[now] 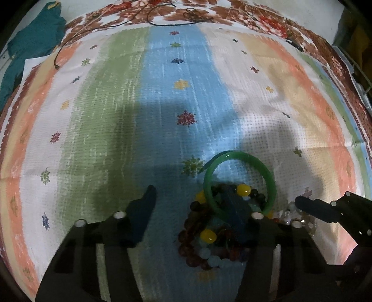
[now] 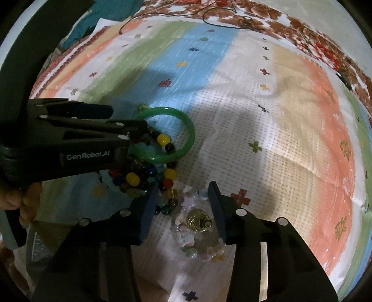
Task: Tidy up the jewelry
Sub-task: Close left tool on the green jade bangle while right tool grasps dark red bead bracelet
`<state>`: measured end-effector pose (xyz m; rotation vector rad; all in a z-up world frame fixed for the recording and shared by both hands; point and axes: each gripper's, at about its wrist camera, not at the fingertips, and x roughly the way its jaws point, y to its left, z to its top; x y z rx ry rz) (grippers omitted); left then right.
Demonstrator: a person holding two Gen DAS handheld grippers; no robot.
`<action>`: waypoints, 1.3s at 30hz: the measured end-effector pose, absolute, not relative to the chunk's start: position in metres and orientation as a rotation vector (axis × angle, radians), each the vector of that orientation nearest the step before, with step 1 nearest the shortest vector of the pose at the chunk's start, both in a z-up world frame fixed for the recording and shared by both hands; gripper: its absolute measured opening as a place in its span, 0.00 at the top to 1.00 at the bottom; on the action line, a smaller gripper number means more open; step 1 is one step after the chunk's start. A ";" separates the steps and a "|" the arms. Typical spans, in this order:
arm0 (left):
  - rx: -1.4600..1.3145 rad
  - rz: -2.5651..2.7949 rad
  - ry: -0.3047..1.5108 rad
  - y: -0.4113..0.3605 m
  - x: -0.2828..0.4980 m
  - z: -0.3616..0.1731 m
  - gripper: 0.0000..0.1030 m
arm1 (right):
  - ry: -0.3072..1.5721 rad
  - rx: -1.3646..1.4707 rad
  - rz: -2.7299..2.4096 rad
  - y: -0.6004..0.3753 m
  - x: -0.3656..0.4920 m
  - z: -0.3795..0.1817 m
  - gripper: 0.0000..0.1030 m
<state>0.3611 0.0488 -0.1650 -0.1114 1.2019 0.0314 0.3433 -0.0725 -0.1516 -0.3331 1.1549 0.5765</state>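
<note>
While its jaws stand wide apart at the bottom of the left wrist view, the left gripper (image 1: 194,204) has one finger lying across a heap of beaded bracelets (image 1: 207,234) at lower centre, holding nothing that can be seen. A green bangle (image 1: 239,178) sits tilted on top of that heap, its upper arc lifted toward the middle of the frame. In the right wrist view the right gripper (image 2: 183,197) is also spread open at the bottom centre, its fingers on either side of a pale beaded bracelet (image 2: 186,237) with a small gold charm (image 2: 197,221), not touching it as far as can be told. Just above and left of it lie the multicoloured beads, with the left gripper reaching in from the left edge over the bangle. Everything rests on a striped cloth (image 1: 162,93) of green, blue, white, beige and orange bands dotted with small flower marks, covering the surface. Farther off, along the upper edge, a thin dark cord (image 1: 162,22) curls over the brown floral border, and a teal cloth (image 1: 34,39) is bunched in the upper left corner.
</note>
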 end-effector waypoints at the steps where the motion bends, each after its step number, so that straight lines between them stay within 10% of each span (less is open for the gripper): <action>1: -0.110 0.033 1.205 0.049 0.362 -0.166 0.55 | 1.154 -0.333 0.581 -0.072 0.344 -0.152 0.61; 11: -0.097 0.014 1.190 0.044 0.363 -0.165 0.89 | 1.148 -0.366 0.632 -0.066 0.343 -0.156 0.90; 39: -0.093 0.052 1.127 0.050 0.350 -0.123 0.92 | 1.107 -0.298 0.566 -0.082 0.331 -0.124 0.90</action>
